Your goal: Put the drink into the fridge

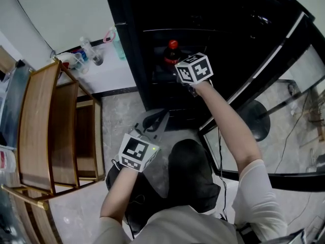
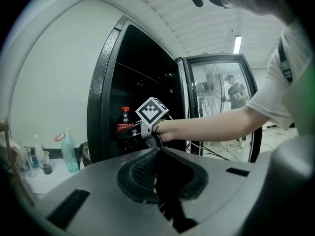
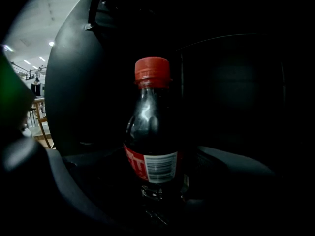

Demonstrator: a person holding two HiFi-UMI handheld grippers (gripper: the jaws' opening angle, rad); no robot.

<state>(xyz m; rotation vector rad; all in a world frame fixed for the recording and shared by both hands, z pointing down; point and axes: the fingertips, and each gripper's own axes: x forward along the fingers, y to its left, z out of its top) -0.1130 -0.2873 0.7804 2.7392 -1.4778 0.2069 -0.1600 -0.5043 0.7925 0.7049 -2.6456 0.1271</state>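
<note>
Reaching into open fridge (image 1: pixel 133 50) w/ right gripper (image 3: pixel 158 193), jaws pinching lower body of cola bottle (image 3: pixel 151 132), upright inside the dark compartment. Left gripper (image 2: pixel 158 178) held back, jaws pressed together, empty. Nearly done imo: set down, release, withdraw

From my end I count one cola bottle (image 3: pixel 151 136), two grippers, namely the left gripper (image 2: pixel 157 181) and the right gripper (image 3: pixel 157 200), one fridge (image 2: pixel 98 107), one wooden stand (image 1: pixel 38 121), one teal bottle (image 2: pixel 69 154) and one distant person (image 2: pixel 237 95).
</note>
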